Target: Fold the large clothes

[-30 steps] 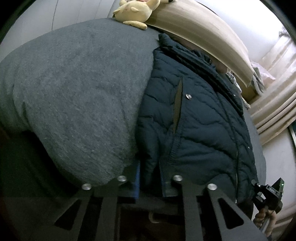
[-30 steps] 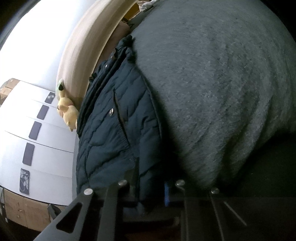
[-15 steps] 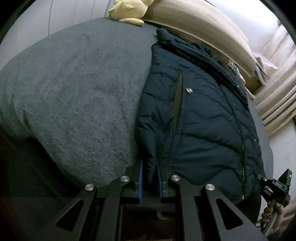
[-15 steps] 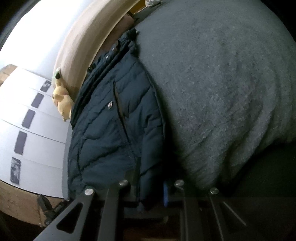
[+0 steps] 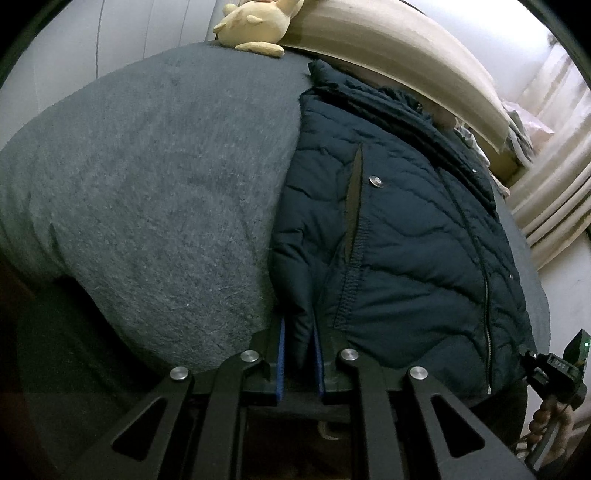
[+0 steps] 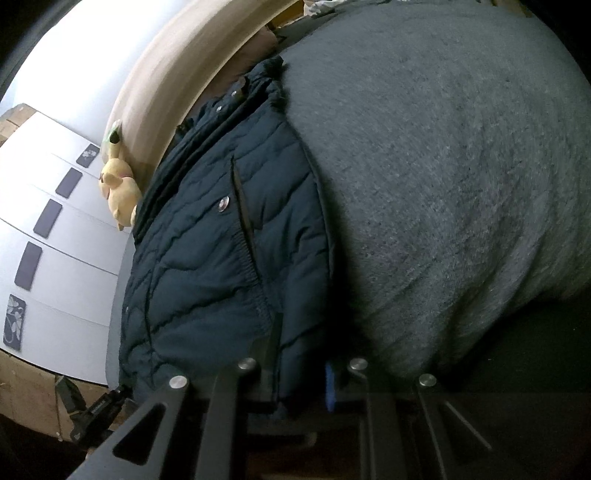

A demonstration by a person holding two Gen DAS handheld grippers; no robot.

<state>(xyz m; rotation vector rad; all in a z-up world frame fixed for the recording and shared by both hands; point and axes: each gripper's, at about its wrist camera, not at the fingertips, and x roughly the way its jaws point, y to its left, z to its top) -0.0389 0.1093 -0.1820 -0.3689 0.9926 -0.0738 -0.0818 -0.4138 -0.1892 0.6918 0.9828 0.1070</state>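
Where the dark navy quilted jacket (image 5: 399, 236) lies spread on the grey blanket (image 5: 147, 192) of the bed, its hem faces both cameras and its collar points toward the beige curved headboard (image 5: 388, 48). The jacket shows wavy quilting seams, a front zipper (image 5: 484, 280) running from hem to collar, a slit pocket on each side, and a silver snap button (image 5: 375, 180) beside the pocket seen in the left wrist view. The left gripper (image 5: 298, 363) is clenched on a fold of the hem at the jacket's edge that borders the open blanket; its blue pads (image 5: 281, 362) press the fabric from both sides. The right gripper (image 6: 303, 384) is likewise closed on the opposite hem corner, with dark fabric bunched between its fingers and one blue pad (image 6: 330, 386) visible against the cloth. In the right wrist view the jacket (image 6: 221, 258) occupies the left half and the blanket (image 6: 443, 166) the right half. In the left wrist view, the right gripper's body (image 5: 554, 369) appears at the lower right edge, just beyond the far hem corner, with a person's hand (image 5: 546, 421) on its handle. A yellow plush toy (image 5: 255, 26) rests at the head of the bed against the headboard, well apart from the jacket. White wardrobe doors (image 6: 55, 240) with dark rectangular handles stand beyond the bed, and pale curtains (image 5: 546, 177) hang at the other side.
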